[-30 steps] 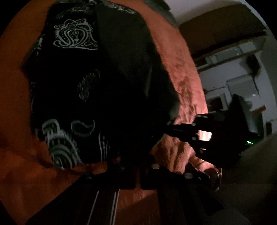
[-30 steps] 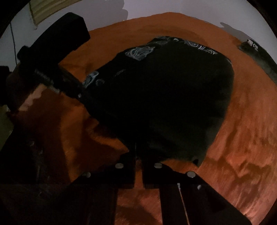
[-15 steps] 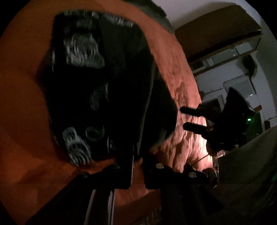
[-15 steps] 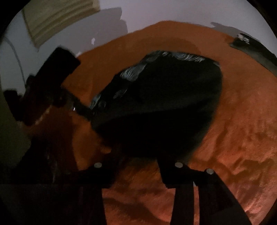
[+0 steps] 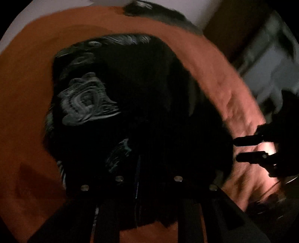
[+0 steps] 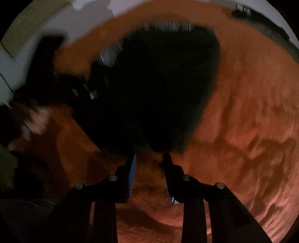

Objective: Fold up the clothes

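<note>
A black garment [image 5: 149,93] with pale paisley print lies folded on an orange blanket [image 5: 28,112]. My left gripper [image 5: 150,158] hangs over its near part with the jaws opening. They are dark against the cloth, so I cannot tell whether a fold lies between them. In the right wrist view the garment [image 6: 158,84] ends just beyond my right gripper [image 6: 148,157]. Its jaws are closing, and only orange blanket [image 6: 243,112] shows between them. The right gripper [image 5: 241,149] also shows at the garment's right side. A hand [image 6: 37,117] holds the blurred left gripper [image 6: 84,89].
Another dark garment [image 5: 158,13] lies at the blanket's far edge, seen also as a dark garment [image 6: 261,24] at the upper right. Pale wall stands behind it. Shelving [image 5: 271,56] stands beyond the blanket's right side. The room is dim.
Both grippers were shut on the garment's near edge and have let go of it. Their jaws now stand apart. Both views have swung and pulled back a little.
</note>
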The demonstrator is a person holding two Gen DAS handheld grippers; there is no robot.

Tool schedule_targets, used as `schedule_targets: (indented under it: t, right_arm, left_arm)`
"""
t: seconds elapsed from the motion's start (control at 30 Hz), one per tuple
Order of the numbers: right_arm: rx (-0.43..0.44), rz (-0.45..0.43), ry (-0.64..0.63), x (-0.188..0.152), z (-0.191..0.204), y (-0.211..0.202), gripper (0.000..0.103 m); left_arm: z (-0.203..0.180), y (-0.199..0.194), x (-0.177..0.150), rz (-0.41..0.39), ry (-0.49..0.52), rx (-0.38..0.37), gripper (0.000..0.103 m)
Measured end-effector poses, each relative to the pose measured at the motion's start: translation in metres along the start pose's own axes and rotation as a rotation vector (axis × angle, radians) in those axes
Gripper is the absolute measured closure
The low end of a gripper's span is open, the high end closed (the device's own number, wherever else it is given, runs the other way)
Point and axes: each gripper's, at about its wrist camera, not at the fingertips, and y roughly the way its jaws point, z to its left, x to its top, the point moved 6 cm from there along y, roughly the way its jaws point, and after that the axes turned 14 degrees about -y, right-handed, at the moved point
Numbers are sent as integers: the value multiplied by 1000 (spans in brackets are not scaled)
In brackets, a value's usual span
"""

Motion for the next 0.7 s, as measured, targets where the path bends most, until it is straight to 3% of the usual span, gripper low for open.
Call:
schedule_targets:
  t: [0.2, 0.3, 0.4, 0.47, 0.6, 0.7]
  right_arm:
    - [20, -202, 28, 40, -2, -38, 75]
    - [35, -169, 17, 44, -2, -15, 75]
    - [31, -40, 25, 33, -4, 25, 75]
    - [51, -1, 88, 13, -13, 36, 75]
    - [81, 8, 158, -8, -19, 26, 75]
    - [82, -37, 134, 0, -15, 6, 75]
  left_arm:
    - [-30, -19, 9, -44, 131, -49, 81]
    - [-30, -5, 2, -14, 150, -34, 78]
    - [-23, 10, -25, 47, 106, -9, 78]
    - [-17, 2, -44, 62, 102, -9, 78]
    - [-9, -25, -62, 63, 106, 4, 78]
    - [-20, -46, -35, -6, 170, -1, 77]
